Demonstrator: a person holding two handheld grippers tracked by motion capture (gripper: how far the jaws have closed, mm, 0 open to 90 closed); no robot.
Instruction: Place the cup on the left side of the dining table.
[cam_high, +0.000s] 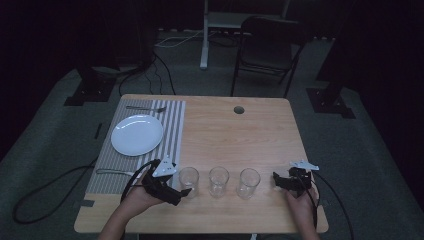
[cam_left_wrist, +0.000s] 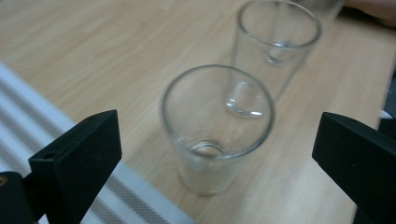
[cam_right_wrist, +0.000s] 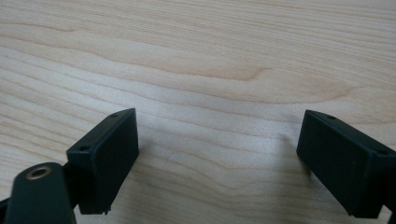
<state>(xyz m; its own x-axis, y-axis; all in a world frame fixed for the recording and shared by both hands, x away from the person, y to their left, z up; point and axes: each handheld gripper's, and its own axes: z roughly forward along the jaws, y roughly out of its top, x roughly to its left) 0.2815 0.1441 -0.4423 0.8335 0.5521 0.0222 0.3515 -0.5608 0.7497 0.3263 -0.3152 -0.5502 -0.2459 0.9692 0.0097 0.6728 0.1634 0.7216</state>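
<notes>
Three empty glasses stand upright in a row along the near edge of the table (cam_high: 260, 125); left glass (cam_high: 188, 179), middle glass (cam_high: 218, 180), right glass (cam_high: 248, 182), apart from one another. Left gripper (cam_high: 184, 191) is at the left glass, jaws spread wide; in the left gripper view the left glass (cam_left_wrist: 217, 128) sits between the jaws with clear gaps either side, so nothing is gripped yet; the middle glass (cam_left_wrist: 276, 44) shows just behind it. Right gripper (cam_high: 276, 180) rests near the right glass but apart from it; right gripper view shows jaws wide open over bare wood, holding nothing. Far left: white plate (cam_high: 137, 134) on a striped placemat (cam_high: 172, 127), fork (cam_high: 145, 108) beyond the plate, another utensil (cam_high: 112, 172) on the near part of the mat, too dim to identify. Judgement: place setting partly laid; no glass has been lifted; work stands at approach to the first grasp; closing, lifting and placing all remain.
</notes>
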